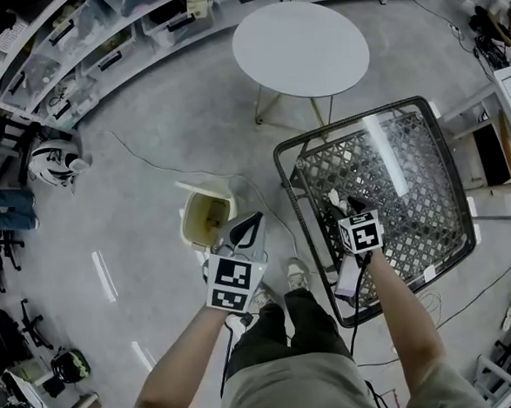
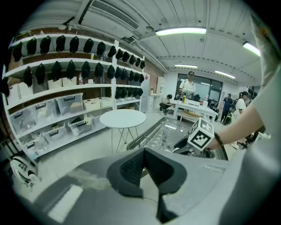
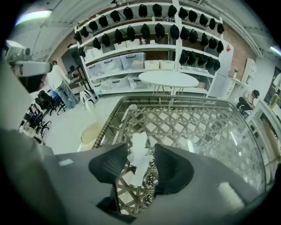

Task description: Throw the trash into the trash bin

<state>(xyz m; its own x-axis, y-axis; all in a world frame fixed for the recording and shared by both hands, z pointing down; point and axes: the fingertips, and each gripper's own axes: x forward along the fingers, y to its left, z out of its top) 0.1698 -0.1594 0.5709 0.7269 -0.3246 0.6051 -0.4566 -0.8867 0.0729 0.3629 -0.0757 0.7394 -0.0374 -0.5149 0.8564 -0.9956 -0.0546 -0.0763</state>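
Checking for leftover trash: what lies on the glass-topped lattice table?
A crumpled white tissue lies on the dark glass-topped lattice table, between the right claw's open jaws. Whatever sits beneath the claw body is covered.

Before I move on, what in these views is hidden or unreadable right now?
Cream open-lidded trash bin: contents too dim in head view; missing from the left gripper view, likely below the left gripper itself.
White crumpled paper: tiny in head view, partly covered by the right gripper.
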